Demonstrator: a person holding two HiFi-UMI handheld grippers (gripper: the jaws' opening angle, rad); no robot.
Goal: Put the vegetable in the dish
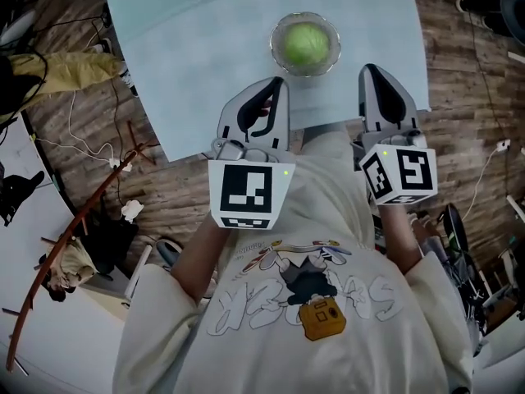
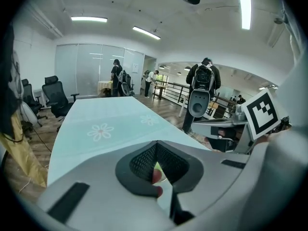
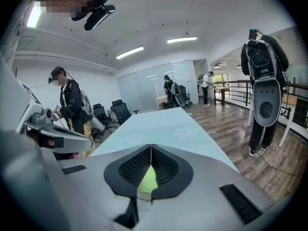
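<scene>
Wood plank floor (image 1: pixel 459 64), pale table (image 1: pixel 205 48), black office chairs (image 2: pixel 55 96), seemingly glass partition (image 2: pixel 86 69), ceiling strip lights (image 2: pixel 89 19)

No words or numbers read cleanly. The only lettering is a row of big white outlined characters on the person's shirt (image 1: pixel 308 298), well behind the fingers (image 1: pixel 264 109) of the left gripper (image 1: pixel 277 84) and right gripper (image 1: pixel 370 71). They are probably block letters, but folds garble them. The marker cubes (image 1: pixel 244 189) just behind those fingers bear square patterns only.
</scene>
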